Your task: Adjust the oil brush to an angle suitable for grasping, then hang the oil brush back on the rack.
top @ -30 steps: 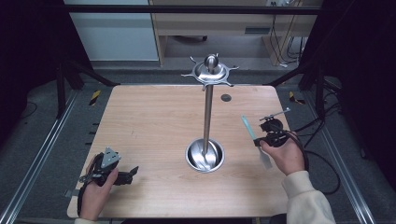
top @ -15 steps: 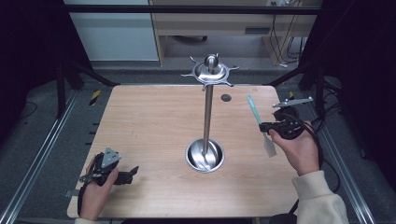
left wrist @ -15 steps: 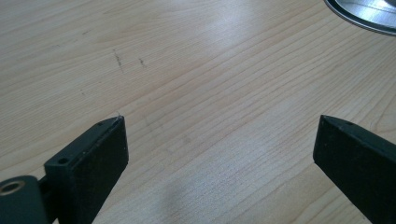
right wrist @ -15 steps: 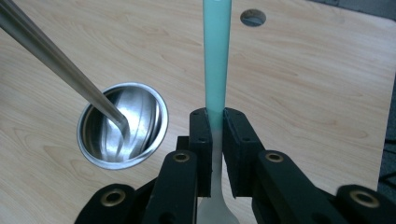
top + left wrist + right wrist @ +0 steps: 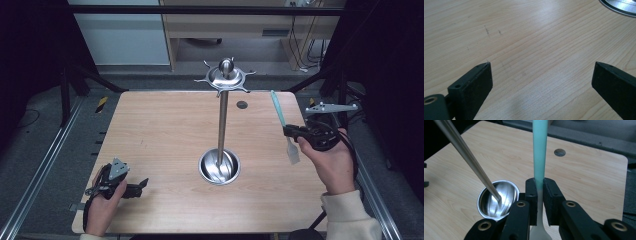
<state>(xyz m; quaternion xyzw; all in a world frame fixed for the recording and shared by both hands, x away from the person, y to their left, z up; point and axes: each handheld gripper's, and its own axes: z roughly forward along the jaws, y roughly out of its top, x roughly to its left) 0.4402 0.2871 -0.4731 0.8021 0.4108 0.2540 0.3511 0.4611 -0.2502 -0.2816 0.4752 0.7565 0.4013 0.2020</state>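
**Right gripper holds teal brush, left gripper idle on table**

Left gripper (image 5: 141, 184) sits low at the near-left corner of the light wooden table (image 5: 160, 130), held in the person's left hand (image 5: 102, 202). Jaws wide apart, nothing between them; in the left gripper view just bare wood grain between the two black jaws, with a sliver of the shiny round steel base (image 5: 621, 6) at top right.

Centre: tall polished steel utensil stand (image 5: 222, 120), thin upright pole on that round dish-like base (image 5: 219, 167), with a hooked disc top (image 5: 225, 76). Small dark round hole (image 5: 242, 105) in the table just right of the pole, toward the far edge.

Right: right gripper (image 5: 291, 132) in the right hand (image 5: 332, 162), raised above the table's right edge, well apart from the stand. Jaws narrow, clamped on a slim brush with teal handle and pale translucent head (image 5: 283, 127). Handle points up and away, head hangs down toward the person. In the right gripper view the teal handle (image 5: 540, 152) runs straight up from between the pads, stand pole (image 5: 466, 155) slanting at left.
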